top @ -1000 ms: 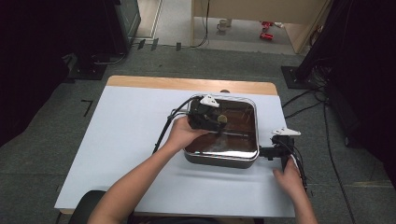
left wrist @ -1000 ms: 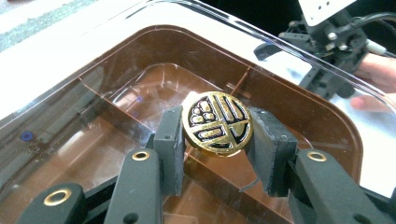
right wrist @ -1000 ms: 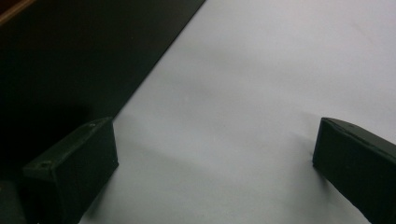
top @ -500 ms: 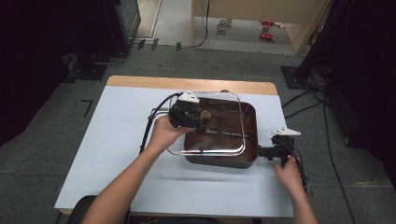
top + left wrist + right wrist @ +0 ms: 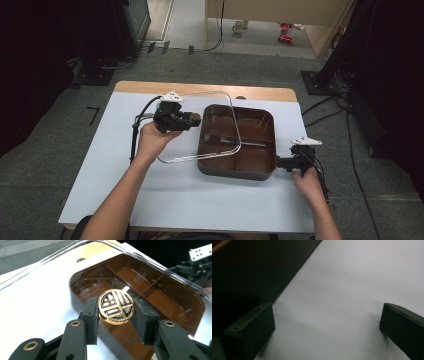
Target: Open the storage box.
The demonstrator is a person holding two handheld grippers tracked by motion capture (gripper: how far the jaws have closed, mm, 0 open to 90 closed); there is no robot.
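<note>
Left tool is clamped on the round gold knob of a clear lid, jaws pressed to either side of the knob — lid is off the tray and held tilted, its right part overlapping the tray's left half, its left part out over bare tabletop. The brown divided tray sits right of the left tool, roughly square with rounded corners, dividers visible inside, compartments look empty. The lid's free side points left and toward the person, so a set-down would go leftward onto the open white tabletop, plenty of room there. Right tool sits at the tray's right near corner, jaws spread wide with nothing between them; in the right gripper view the dark tray wall lies just beside the left jaw, contact can't be confirmed. Left hand is the nearer one for the lid, right looks like it's bracing the tray. Surface is flat, matte white with a wood strip at the far edge — grey floor and dark equipment around.
</note>
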